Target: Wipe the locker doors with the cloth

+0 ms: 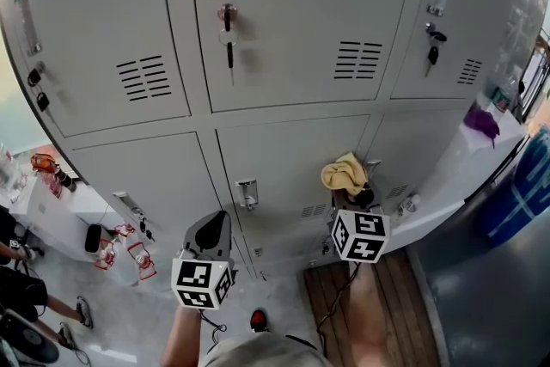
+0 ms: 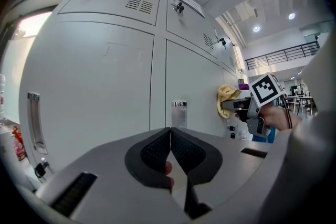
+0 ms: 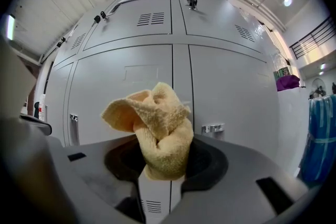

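A bank of grey locker doors point(image 1: 292, 21) fills the head view, upper and lower rows. My right gripper point(image 1: 351, 192) is shut on a bunched yellow cloth point(image 1: 343, 174), held close in front of a lower middle door point(image 1: 292, 163); whether the cloth touches it I cannot tell. The cloth point(image 3: 155, 131) bulges up from between the jaws in the right gripper view. My left gripper point(image 1: 215, 229) hangs lower and to the left, shut with nothing in it point(image 2: 170, 149), pointing at the lower doors point(image 2: 94, 86).
Keys point(image 1: 229, 39) hang from the upper middle lock, and another key point(image 1: 433, 45) hangs at the upper right. A purple cloth point(image 1: 481, 123) lies on a white ledge at right. A wooden floor strip point(image 1: 378, 305) lies below. People's legs and red-trimmed items point(image 1: 120, 249) are at left.
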{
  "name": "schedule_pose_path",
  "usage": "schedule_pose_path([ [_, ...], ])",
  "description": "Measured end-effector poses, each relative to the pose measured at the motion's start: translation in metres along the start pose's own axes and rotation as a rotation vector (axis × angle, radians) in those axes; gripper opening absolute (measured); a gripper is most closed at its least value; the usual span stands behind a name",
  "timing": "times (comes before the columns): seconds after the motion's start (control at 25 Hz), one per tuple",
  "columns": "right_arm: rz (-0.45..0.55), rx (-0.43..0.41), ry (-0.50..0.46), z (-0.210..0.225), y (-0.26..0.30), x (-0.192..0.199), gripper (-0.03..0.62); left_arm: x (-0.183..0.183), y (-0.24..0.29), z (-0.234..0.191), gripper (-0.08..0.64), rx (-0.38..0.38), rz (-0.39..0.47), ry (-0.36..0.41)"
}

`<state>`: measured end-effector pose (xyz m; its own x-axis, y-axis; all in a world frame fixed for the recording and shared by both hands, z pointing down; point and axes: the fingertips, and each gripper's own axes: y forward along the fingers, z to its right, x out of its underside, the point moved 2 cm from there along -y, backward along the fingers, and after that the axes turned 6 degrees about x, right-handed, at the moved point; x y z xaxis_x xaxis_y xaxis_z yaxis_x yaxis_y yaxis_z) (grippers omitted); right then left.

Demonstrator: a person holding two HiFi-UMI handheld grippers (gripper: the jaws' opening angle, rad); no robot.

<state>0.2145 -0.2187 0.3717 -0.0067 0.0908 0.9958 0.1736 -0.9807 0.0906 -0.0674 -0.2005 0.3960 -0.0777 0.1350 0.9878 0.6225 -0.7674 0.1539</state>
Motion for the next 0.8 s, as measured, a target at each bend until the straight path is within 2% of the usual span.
schedule_pose_path([
  [0.4, -0.005, 0.005, 0.007, 0.005, 0.000, 0.002, 0.181, 0.000, 0.001, 0.000, 0.023, 0.004, 0.000, 0.001],
  [0.8, 0.054, -0.108, -0.018, -0.031, -0.033, -0.007, 0.183, -0.002, -0.001, -0.001, 0.023, -0.010, 0.002, 0.012],
])
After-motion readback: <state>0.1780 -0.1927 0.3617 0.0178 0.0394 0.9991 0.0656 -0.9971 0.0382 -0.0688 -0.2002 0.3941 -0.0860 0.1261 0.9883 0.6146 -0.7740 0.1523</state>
